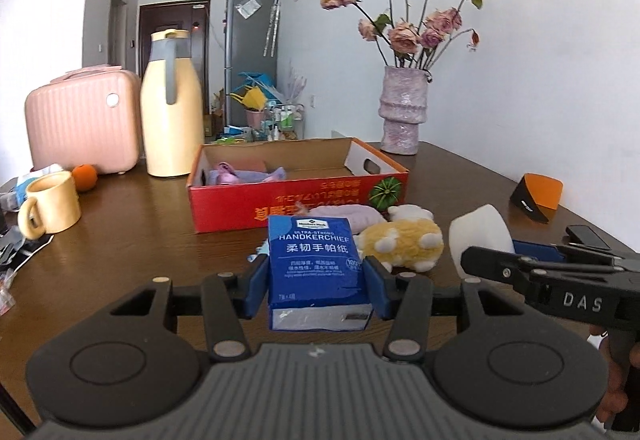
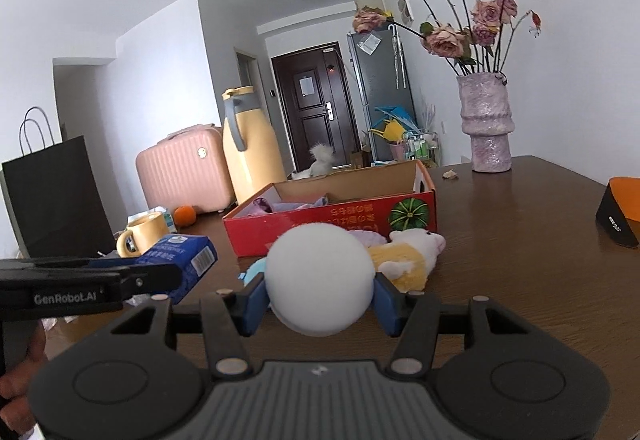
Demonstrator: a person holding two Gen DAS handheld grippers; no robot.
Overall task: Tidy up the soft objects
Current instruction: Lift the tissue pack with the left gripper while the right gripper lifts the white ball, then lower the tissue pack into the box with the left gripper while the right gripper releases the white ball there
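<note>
Holding the tissue pack [image 1: 318, 268] in your left tool [image 1: 318, 286], white puff [image 2: 320, 278] in your right tool [image 2: 320, 300], both clamped. Squeezing harder could crush them; either may snag the box [image 1: 296, 196] rim

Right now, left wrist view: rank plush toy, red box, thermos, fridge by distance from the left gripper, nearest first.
Measured from the left gripper, which holds the tissue pack:
1. Plush toy, just ahead to the right, on the table.
2. Red box, behind it, mid-table.
3. Thermos, back left, beyond the box.
4. Fridge, far off the table, by the door.
</note>
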